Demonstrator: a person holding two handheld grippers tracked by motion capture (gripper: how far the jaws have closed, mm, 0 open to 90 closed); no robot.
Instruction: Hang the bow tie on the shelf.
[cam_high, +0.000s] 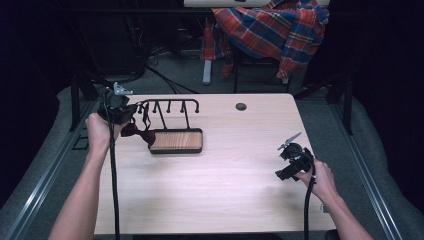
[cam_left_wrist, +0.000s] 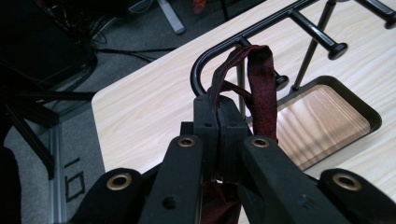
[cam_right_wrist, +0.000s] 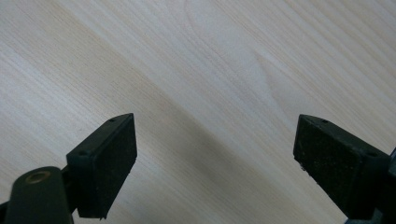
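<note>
Dark-red fabric bow tie (cam_high: 138, 133) is hanging beside the black metal hook rack (cam_high: 170, 106); I am pinching its strap in my fully closed left gripper (cam_left_wrist: 218, 122), probably looping it over the end hook, keeping it taut.

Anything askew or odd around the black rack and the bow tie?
Nothing damaged or spilled. The dark red bow tie dangles beside the black metal peg rack with its wooden tray, its strap pinched in the shut left gripper near the rack's end, not hung on a peg.

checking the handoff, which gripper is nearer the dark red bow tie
Left. The left gripper is shut on the dark red bow tie strap by the black peg rack; the right gripper hangs open, far across the table.
</note>
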